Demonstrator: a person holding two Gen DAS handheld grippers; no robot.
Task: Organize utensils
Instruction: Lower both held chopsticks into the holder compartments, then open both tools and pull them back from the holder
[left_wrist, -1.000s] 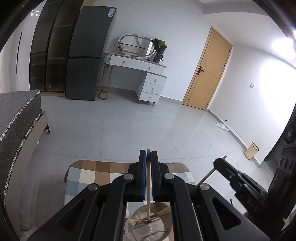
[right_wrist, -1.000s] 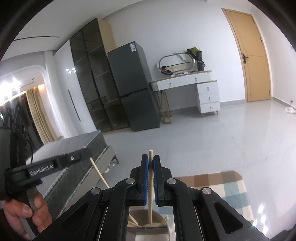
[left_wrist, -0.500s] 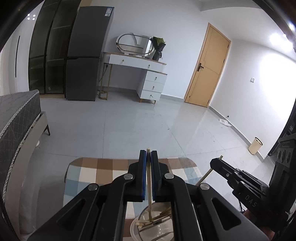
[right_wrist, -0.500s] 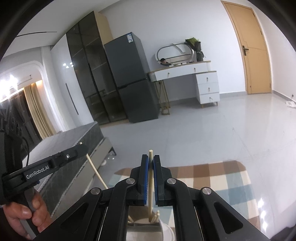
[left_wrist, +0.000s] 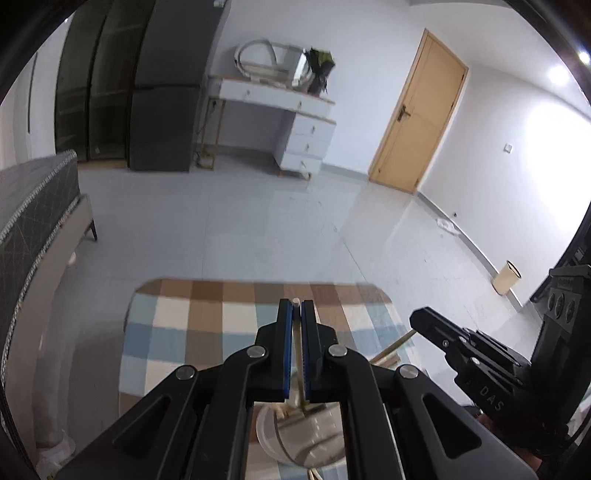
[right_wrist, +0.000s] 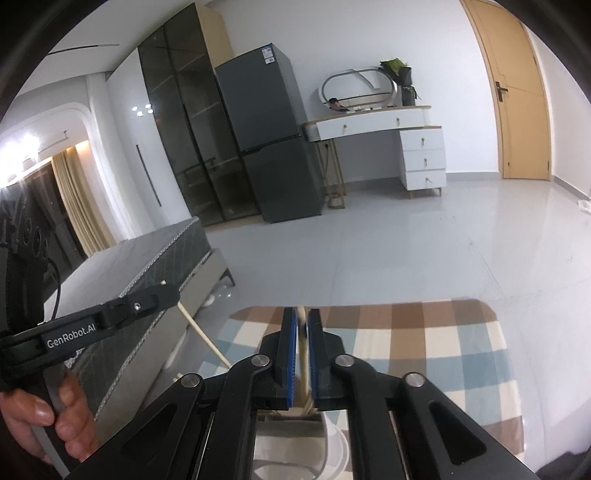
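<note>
My left gripper (left_wrist: 296, 302) is shut on an upright wooden chopstick (left_wrist: 296, 332) above a round utensil holder (left_wrist: 306, 446) that has other chopsticks in it. To its right is my right gripper (left_wrist: 419, 319), with a second chopstick (left_wrist: 391, 349) slanting down toward the holder. In the right wrist view the right gripper (right_wrist: 302, 311) is opening. Its chopstick (right_wrist: 303, 354) leans loosely between the blue pads (right_wrist: 291, 354) over the holder (right_wrist: 332, 446). A hand (right_wrist: 37, 413) holds the left gripper (right_wrist: 171, 291) at the left, with its chopstick (right_wrist: 203, 336) pointing down.
A checked mat (left_wrist: 192, 325) lies beyond the holder. A dark bed (left_wrist: 33, 206) stands on the left. A fridge (right_wrist: 266, 140), a white dressing table (right_wrist: 388, 125) and a door (left_wrist: 417, 122) line the far walls. A small bin (left_wrist: 508, 277) sits at the right wall.
The right gripper has come down toward the holder and its pads have parted slightly. Its chopstick now leans and sits lower between them. The left gripper still clamps its chopstick.
</note>
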